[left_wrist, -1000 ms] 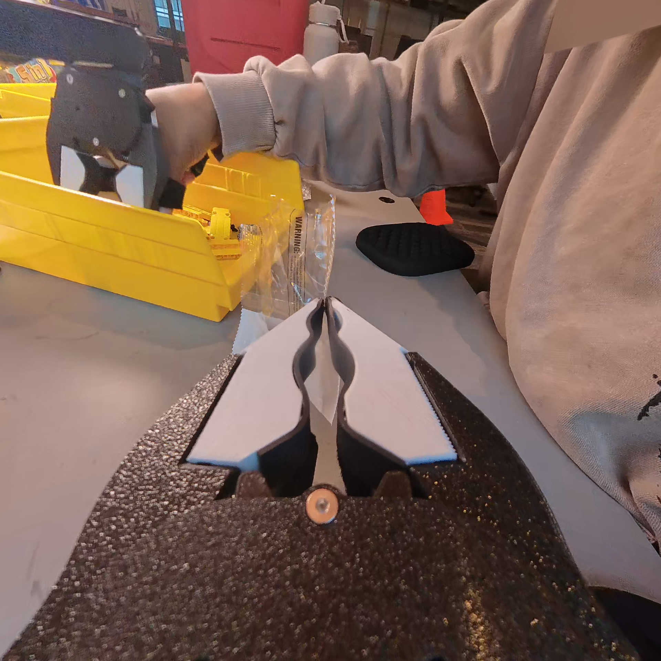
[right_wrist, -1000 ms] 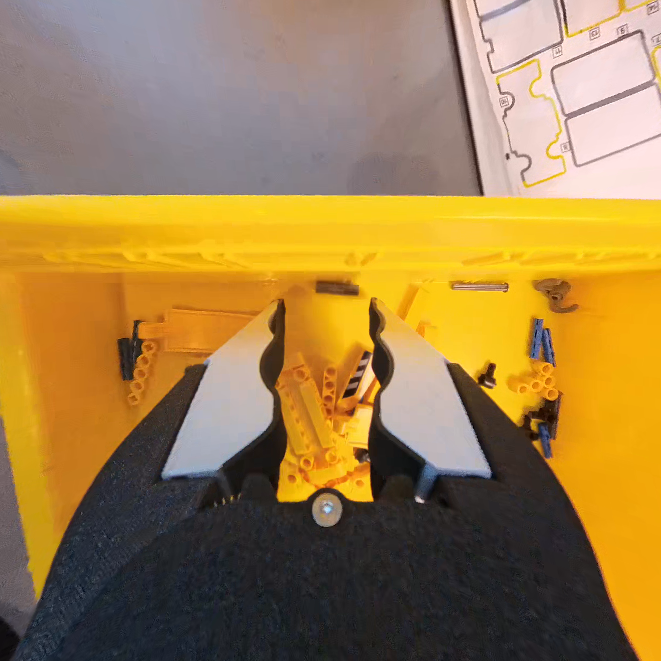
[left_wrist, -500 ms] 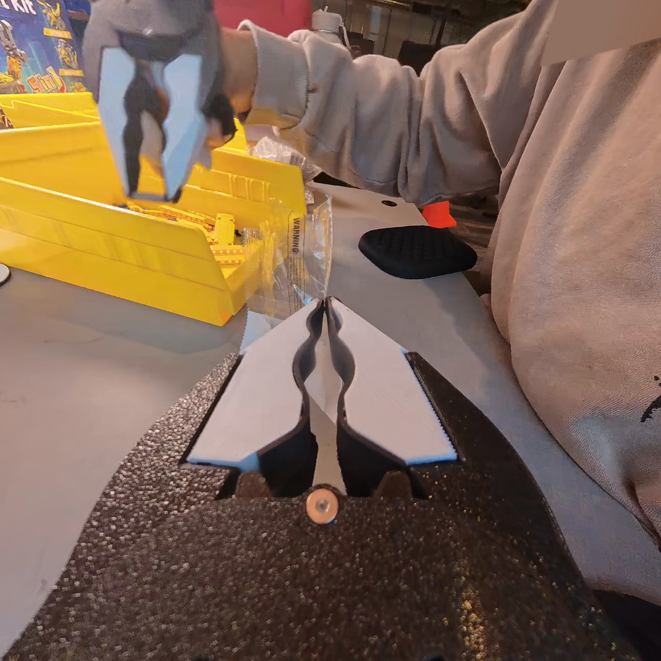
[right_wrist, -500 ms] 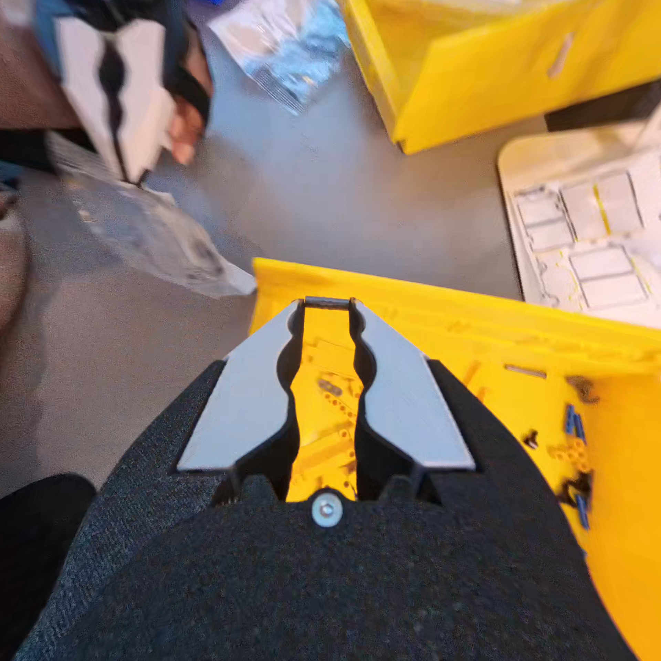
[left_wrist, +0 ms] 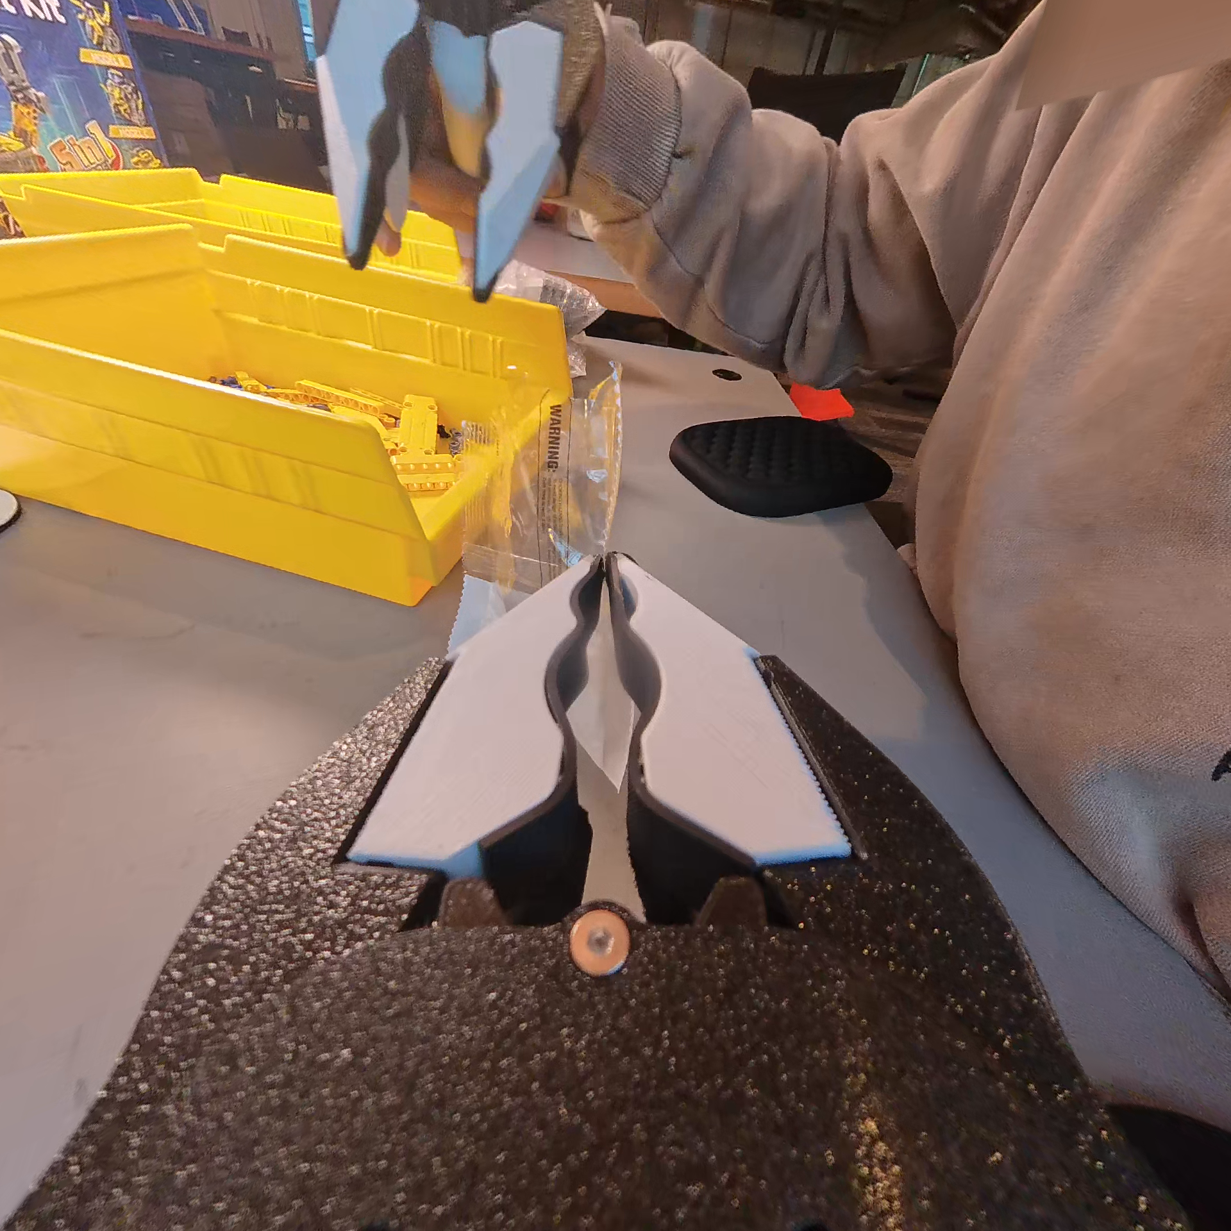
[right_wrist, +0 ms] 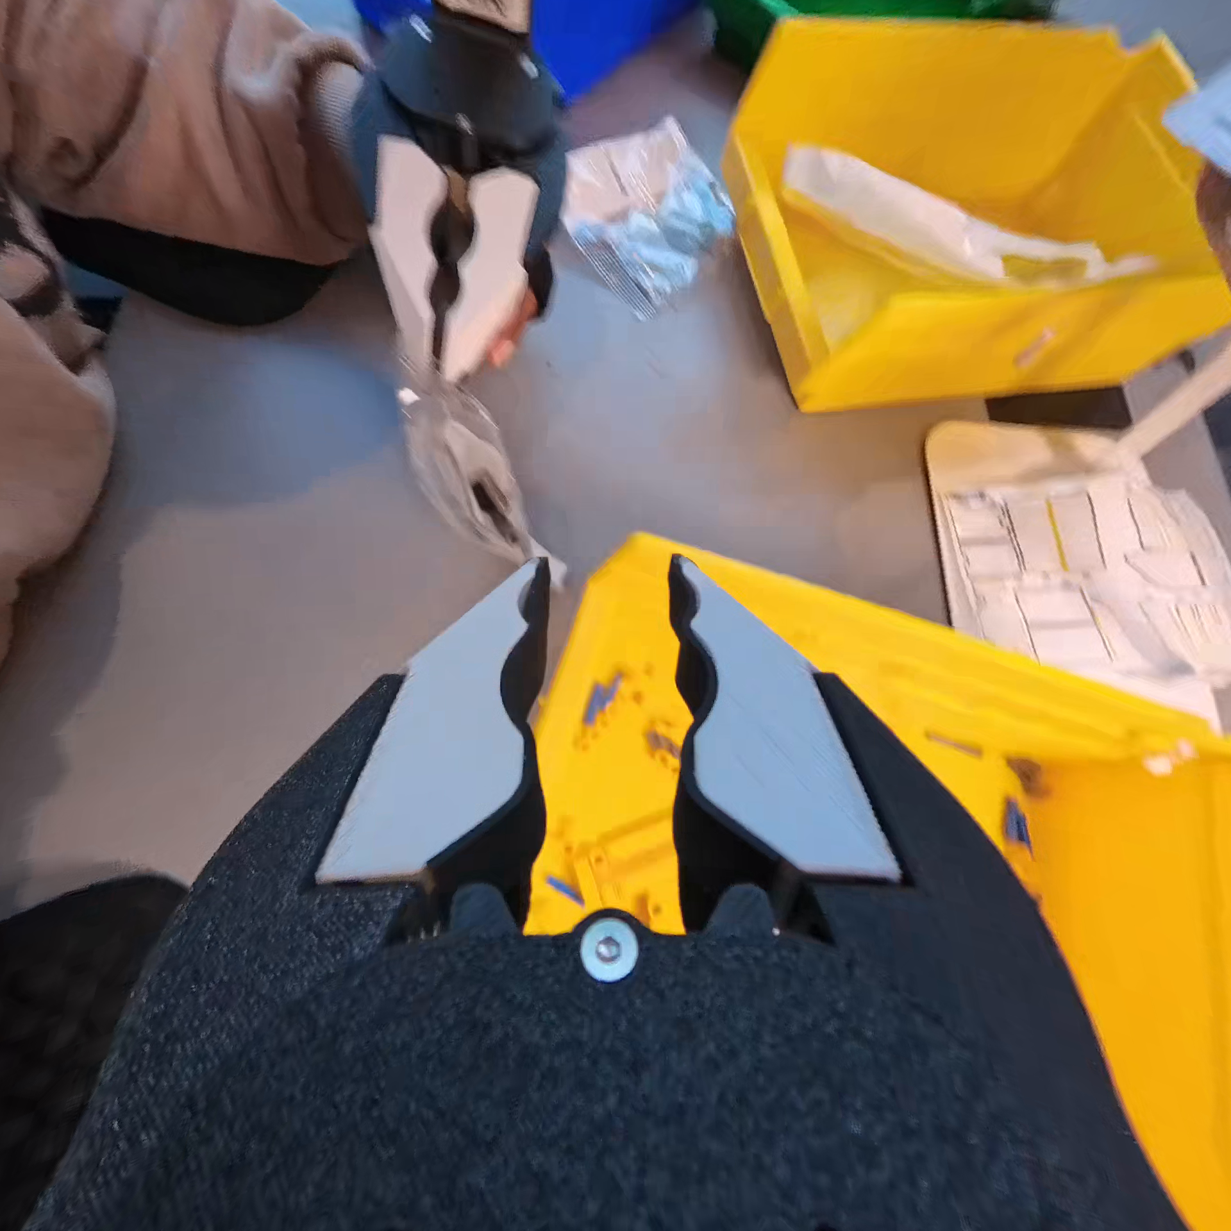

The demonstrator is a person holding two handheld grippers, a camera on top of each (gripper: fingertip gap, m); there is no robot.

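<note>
My left gripper (left_wrist: pixel 606 561) is shut on the edge of a clear plastic bag (left_wrist: pixel 553 479), holding it upright just above the grey table beside the corner of a yellow bin (left_wrist: pixel 200 466). Small yellow, blue and black building pieces lie in the bin. My right gripper (right_wrist: pixel 609 566) is open and empty, hovering over the near corner of that yellow bin (right_wrist: pixel 866 673), its tips close to the bag (right_wrist: pixel 466 466). It also shows in the left wrist view (left_wrist: pixel 419 280), high above the bin. The left gripper (right_wrist: pixel 443 373) shows in the right wrist view.
A second yellow bin (right_wrist: pixel 932 346) holding white bags stands farther off, with a packet of parts (right_wrist: pixel 639 213) beside it. A white sheet of outlined shapes (right_wrist: pixel 1066 566) lies beyond the near bin. A black pad (left_wrist: pixel 779 466) and a person's sleeve (left_wrist: pixel 866 233) are to the right. The gap from one gripper's tips to the other's is roughly 12 cm.
My right gripper rose out of the bin and swung toward the bag. It pinched a small dark piece half a second ago; now its jaws are wider and empty. My left gripper stayed put.
</note>
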